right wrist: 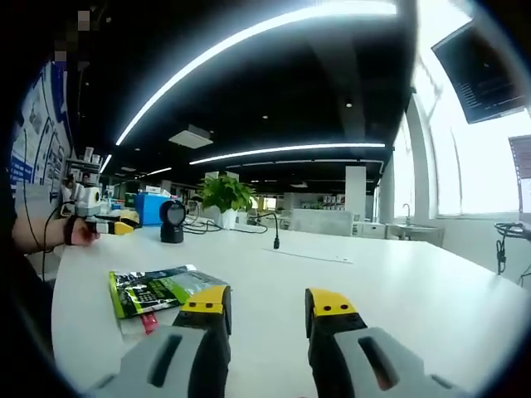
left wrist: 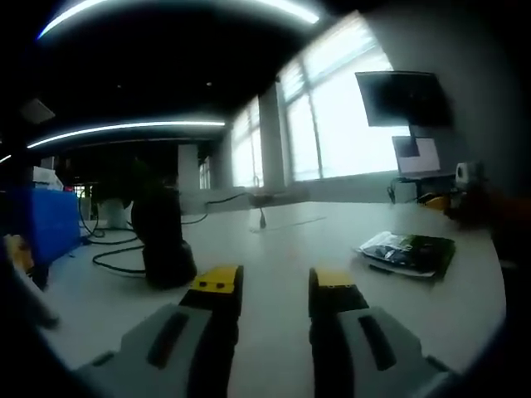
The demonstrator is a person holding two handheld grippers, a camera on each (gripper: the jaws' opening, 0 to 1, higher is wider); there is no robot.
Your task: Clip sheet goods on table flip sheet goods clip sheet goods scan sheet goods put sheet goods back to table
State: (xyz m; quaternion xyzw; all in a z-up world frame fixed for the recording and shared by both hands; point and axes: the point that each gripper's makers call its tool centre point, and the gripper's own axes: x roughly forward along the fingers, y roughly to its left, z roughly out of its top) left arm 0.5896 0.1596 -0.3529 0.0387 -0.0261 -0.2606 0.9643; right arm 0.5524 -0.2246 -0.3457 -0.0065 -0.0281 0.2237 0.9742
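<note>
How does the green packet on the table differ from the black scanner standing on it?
The green packet lies flat on the white table; the black scanner stands upright. The packet is glossy, green and printed, the scanner plain black. The packet sits just ahead of the right gripper, by its left jaw; the scanner stands farther back. Both rest on the table, untouched by either gripper; the left gripper is also open.

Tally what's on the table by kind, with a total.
Packets: 1
Scanners: 1
Potted plants: 1
Blue bins: 1
Total: 4
</note>
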